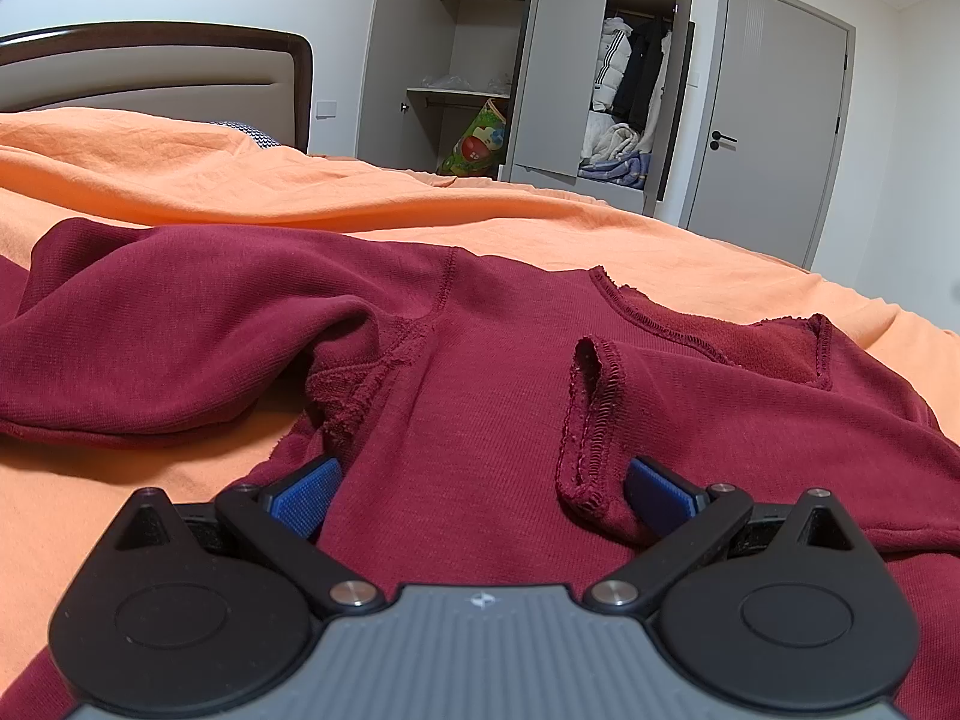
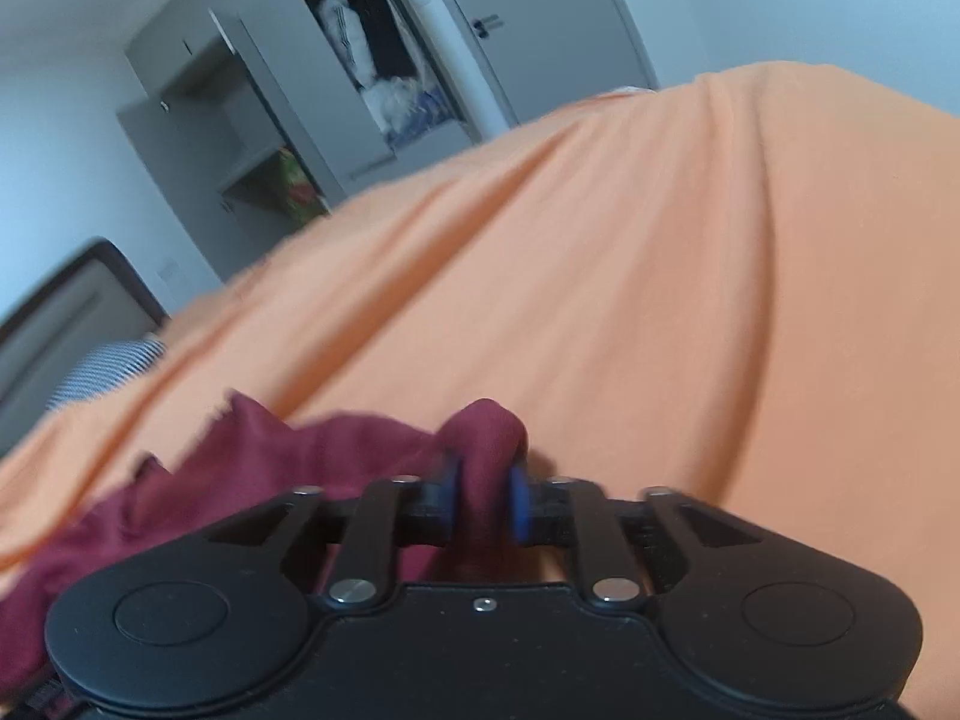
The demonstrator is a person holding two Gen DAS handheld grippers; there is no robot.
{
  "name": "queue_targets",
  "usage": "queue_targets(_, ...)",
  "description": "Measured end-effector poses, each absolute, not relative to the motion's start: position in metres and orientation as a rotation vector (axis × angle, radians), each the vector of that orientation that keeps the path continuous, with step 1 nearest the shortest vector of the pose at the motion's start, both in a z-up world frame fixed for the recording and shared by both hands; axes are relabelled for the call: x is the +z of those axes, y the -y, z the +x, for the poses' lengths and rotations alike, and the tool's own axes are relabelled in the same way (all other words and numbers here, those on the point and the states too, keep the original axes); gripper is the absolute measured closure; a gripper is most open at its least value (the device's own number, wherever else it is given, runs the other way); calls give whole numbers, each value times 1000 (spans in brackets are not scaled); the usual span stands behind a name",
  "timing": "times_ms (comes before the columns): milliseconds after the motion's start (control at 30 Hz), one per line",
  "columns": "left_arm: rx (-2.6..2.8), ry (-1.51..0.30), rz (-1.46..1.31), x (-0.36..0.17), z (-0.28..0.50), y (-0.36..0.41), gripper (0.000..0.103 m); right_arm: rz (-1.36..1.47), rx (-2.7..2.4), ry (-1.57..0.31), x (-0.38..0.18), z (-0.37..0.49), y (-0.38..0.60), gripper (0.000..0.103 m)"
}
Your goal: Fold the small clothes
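While the right gripper (image 2: 485,495) is clenched on a bunch of the maroon top (image 1: 480,396), the left gripper (image 1: 480,495) is held spread over its body, the folded sleeve (image 1: 591,420) just inside the right-hand finger.

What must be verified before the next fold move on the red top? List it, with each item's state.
1. Right claw has cloth: ok, shut on a bunch of the dark red top.
2. Left claw free to grab: ok, open, blue pads spread over the top's body, gripping nothing.
3. Top spread flat: not ok, the far sleeve is bunched and the near cuff lies folded over the body.
4. Surface beneath: ok, orange bedsheet, wrinkled but bare around the garment.
5. Which part the right claw holds: cannot tell, the view is blurred.
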State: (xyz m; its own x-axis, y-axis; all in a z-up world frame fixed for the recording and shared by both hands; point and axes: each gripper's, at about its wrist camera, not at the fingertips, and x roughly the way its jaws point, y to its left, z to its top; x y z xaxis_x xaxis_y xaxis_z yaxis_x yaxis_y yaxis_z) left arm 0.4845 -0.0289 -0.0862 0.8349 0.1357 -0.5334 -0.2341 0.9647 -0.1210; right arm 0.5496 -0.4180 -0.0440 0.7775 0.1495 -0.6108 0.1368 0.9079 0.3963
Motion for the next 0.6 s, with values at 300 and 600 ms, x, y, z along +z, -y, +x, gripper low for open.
queue_targets(300,197,-549,-184,-86,485,29,1,344,46,-607,-28,471,401,22)
queue_targets(600,150,-572,-221,-74,479,18,0,209,-77,-621,-40,449,384,16)
